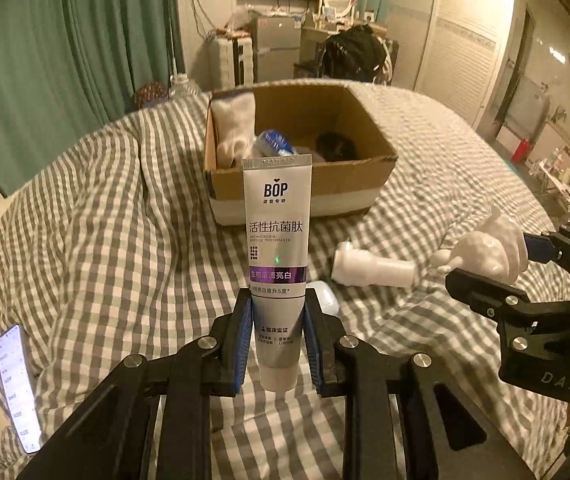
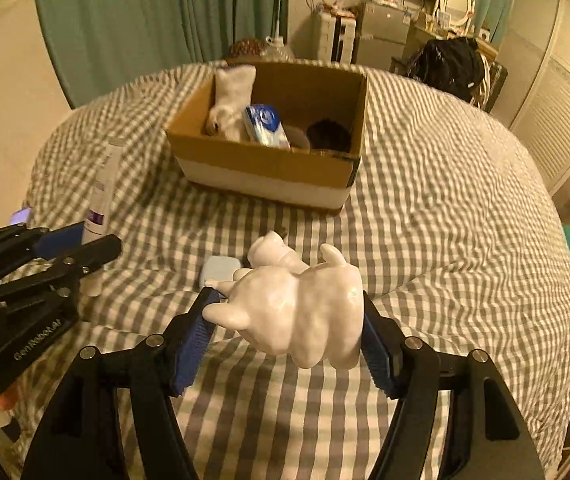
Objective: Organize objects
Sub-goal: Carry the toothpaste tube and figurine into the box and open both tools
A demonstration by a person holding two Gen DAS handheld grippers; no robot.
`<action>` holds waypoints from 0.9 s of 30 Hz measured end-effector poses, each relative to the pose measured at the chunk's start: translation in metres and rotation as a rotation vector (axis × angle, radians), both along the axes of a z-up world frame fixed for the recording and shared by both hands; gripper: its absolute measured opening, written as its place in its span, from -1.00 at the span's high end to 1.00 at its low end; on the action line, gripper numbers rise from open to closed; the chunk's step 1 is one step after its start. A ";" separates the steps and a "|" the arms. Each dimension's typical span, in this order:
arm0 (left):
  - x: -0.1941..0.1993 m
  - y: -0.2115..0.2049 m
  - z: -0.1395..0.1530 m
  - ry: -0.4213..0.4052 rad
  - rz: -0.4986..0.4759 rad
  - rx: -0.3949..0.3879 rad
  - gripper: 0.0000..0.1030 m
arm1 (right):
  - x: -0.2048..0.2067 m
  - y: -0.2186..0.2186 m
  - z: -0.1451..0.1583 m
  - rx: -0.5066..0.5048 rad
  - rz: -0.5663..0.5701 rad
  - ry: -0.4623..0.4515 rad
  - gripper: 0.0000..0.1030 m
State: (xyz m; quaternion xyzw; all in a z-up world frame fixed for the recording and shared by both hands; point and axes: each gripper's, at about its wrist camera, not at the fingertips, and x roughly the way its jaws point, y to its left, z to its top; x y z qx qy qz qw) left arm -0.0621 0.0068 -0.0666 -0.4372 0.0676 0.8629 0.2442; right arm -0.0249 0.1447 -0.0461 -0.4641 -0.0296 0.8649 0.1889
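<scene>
Above the checked bed, a light, squashy toothpaste tube is pinched low by the left tool, while a glossy, breakable white figurine is clamped across its body by the right tool.

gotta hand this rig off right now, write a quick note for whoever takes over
Left gripper: shut on the grey-and-purple BOP toothpaste tube, held upright above the bed.
Right gripper: shut on the glossy white animal figurine.
Done: white socks, blue tissue pack and a dark round item are in the open cardboard box.
Left: box both held items, then the white plastic bottle and small white earbud case lying on the checked duvet.
</scene>
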 end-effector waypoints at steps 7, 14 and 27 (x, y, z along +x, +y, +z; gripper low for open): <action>-0.005 0.007 0.031 0.047 -0.013 0.042 0.53 | 0.006 -0.010 0.044 0.028 0.031 0.093 -0.30; -0.040 0.019 0.059 0.068 -0.030 0.102 0.53 | -0.017 0.002 0.085 0.039 0.050 0.166 -0.30; -0.138 0.058 0.070 0.061 -0.045 0.105 0.53 | -0.111 0.028 0.134 0.020 0.291 0.289 -0.30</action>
